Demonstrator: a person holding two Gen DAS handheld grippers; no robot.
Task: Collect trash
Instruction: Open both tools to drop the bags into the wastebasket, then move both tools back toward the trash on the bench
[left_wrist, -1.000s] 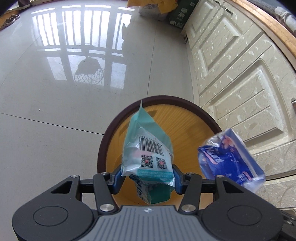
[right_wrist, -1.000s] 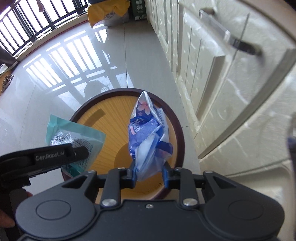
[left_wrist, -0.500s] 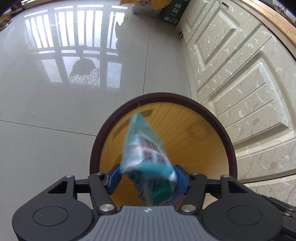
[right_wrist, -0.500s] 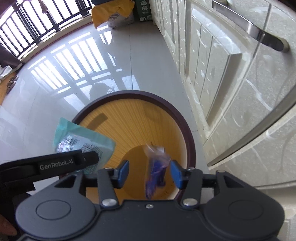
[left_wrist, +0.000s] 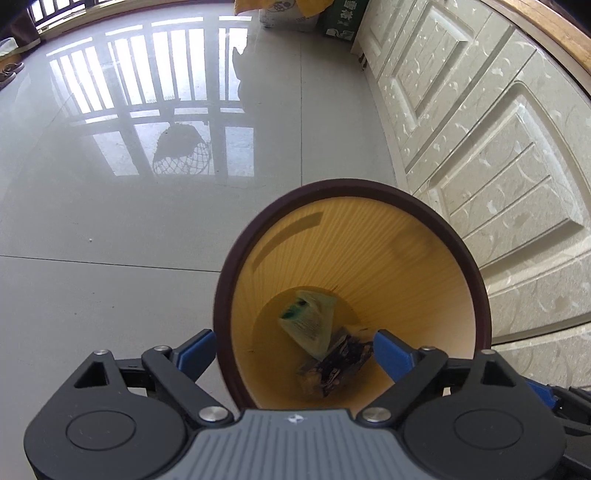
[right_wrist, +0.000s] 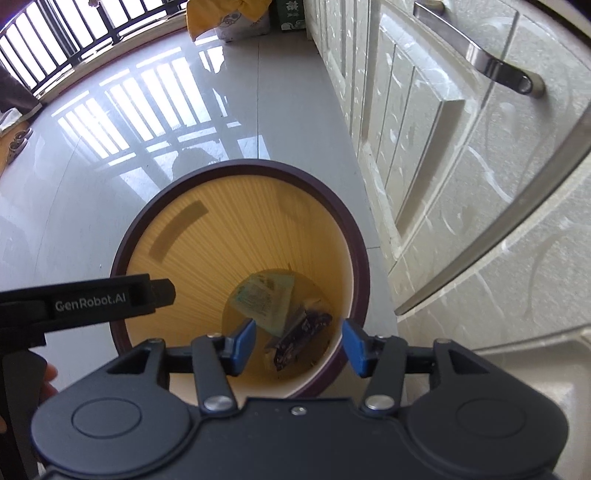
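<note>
Both packets, teal and blue, had dropped into the bin; left hand-held gripper and right hand-held gripper were spreading, empty.

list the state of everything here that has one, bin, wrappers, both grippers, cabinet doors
trash bin: upright, no lid on it, two wrappers at the bottom
teal wrapper: loose in the bin, leaning on the dark one
dark blue wrapper: loose in the bin, crumpled
left gripper: above the bin, jaws opening, nothing between them
right gripper: above the bin, jaws opening, nothing between them
cabinet doors: closed
</note>
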